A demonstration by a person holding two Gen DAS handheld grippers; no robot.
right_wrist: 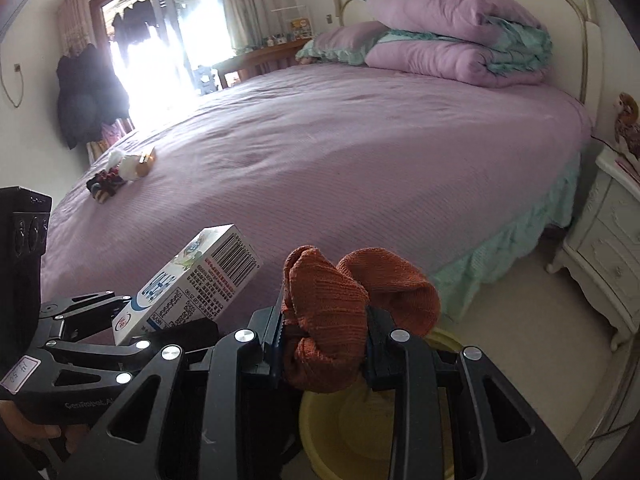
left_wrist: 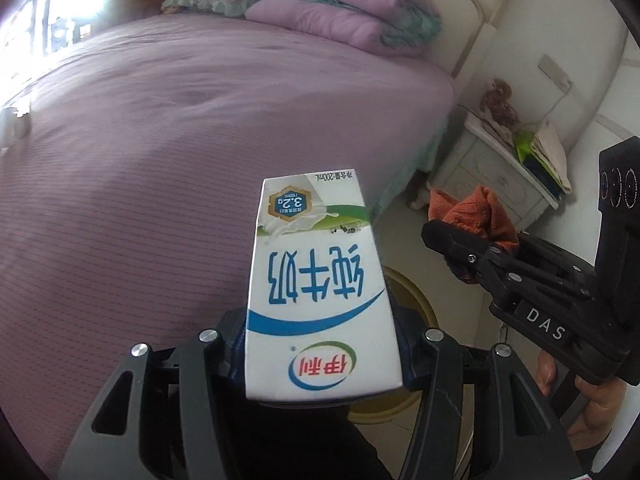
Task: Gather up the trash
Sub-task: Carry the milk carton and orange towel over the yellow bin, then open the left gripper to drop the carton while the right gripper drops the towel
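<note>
My left gripper (left_wrist: 320, 344) points downward, clamped on a milk carton (left_wrist: 320, 304) held above the bed (left_wrist: 160, 160) edge; my right gripper (right_wrist: 326, 344), angled down beside it, pinches an orange cloth (right_wrist: 344, 312) over a yellow basin (right_wrist: 360, 432) on the floor (right_wrist: 520, 344).

A home bedroom: a wide bed under a lilac quilted cover (right_wrist: 340, 152), folded lilac duvets (right_wrist: 460, 40) at its cream padded headboard (right_wrist: 592, 40), a white carved nightstand (right_wrist: 612, 248) beside it, curtained glass doors (right_wrist: 160, 40) beyond it.
</note>
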